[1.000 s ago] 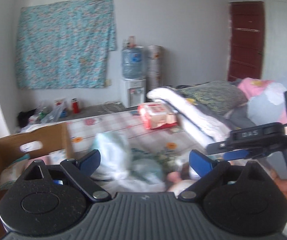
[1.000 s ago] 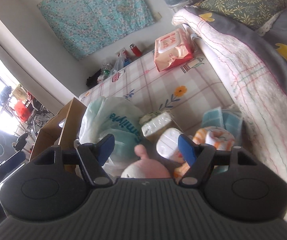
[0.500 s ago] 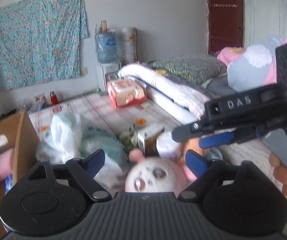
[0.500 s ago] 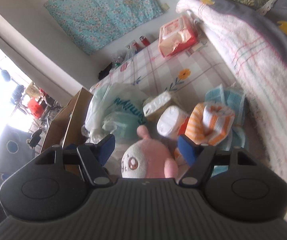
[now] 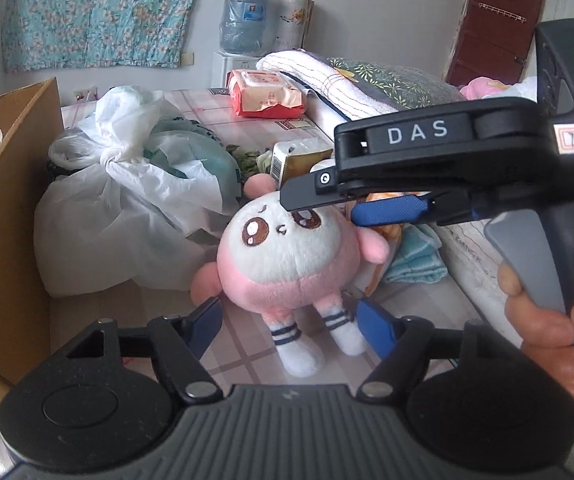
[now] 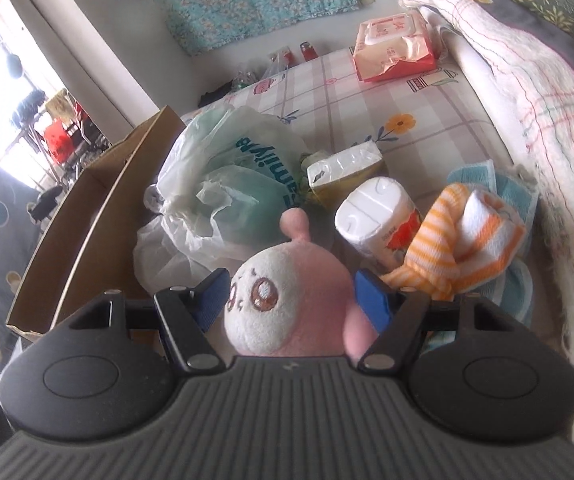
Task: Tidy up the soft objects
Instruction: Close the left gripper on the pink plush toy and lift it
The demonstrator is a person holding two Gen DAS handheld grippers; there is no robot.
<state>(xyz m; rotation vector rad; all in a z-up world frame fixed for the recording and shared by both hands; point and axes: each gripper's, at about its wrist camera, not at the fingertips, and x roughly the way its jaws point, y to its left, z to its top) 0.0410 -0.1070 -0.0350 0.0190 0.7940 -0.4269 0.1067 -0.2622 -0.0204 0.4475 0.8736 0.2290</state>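
A pink and white plush toy lies on the checked bed sheet. My left gripper hangs low over its striped legs. The jaws are closing with the legs between the blue pads, and gaps still show on both sides. My right gripper straddles the plush toy at its head. Its blue pads sit close beside the head without squeezing it. In the left wrist view the right gripper reaches in from the right above the toy's face, held by a hand.
Knotted white plastic bags and an open cardboard box lie left of the toy. Beyond it are a tissue pack, a paper roll, an orange striped cloth and a teal towel. A folded blanket borders the right.
The left gripper has dropped and tipped down toward the plush toy, and its jaws have narrowed. The right gripper has moved in over the toy's head, so the head now sits between its pads.
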